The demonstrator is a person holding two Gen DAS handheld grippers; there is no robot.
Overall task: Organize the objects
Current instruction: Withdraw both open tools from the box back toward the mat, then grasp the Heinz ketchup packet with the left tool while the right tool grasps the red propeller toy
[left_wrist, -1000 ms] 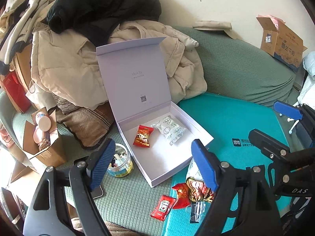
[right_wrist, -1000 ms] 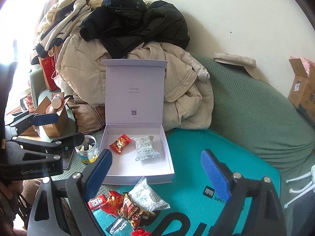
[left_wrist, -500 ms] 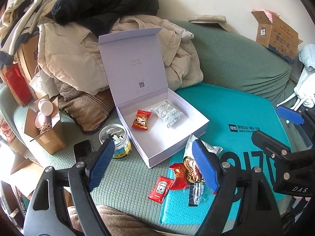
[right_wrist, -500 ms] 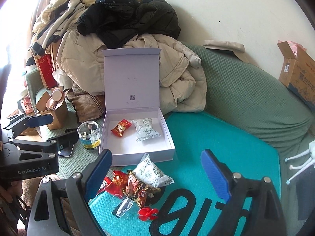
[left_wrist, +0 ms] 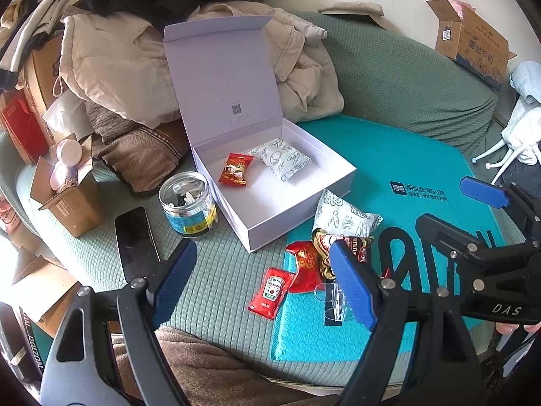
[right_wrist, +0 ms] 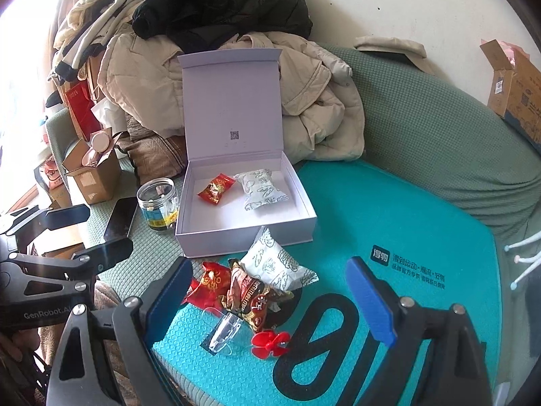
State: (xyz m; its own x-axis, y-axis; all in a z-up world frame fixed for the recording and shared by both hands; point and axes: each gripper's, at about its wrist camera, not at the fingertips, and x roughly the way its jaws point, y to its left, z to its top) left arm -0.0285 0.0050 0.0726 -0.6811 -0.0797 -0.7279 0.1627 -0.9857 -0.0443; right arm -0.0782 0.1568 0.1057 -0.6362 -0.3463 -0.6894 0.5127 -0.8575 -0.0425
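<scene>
Green sofa (left_wrist: 405,77) under teal mat (left_wrist: 389,155), open box (left_wrist: 290,209), jar (left_wrist: 187,203), phone (left_wrist: 135,237).

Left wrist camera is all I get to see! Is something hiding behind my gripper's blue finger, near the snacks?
Observer: Yes. A small red flower-shaped plastic piece lies on the teal foam mat, right beside the clear plastic clip.
Operator: Ooh! Is the other gripper grabbing it?
Observer: No. The right gripper is open and holds nothing. In its own view the flower sits in the gap between its fingers and touches neither.
Operator: What's the brown thing I can only half see?
Observer: A brown-and-gold crinkled snack wrapper, lying partly over a red snack packet.
</scene>
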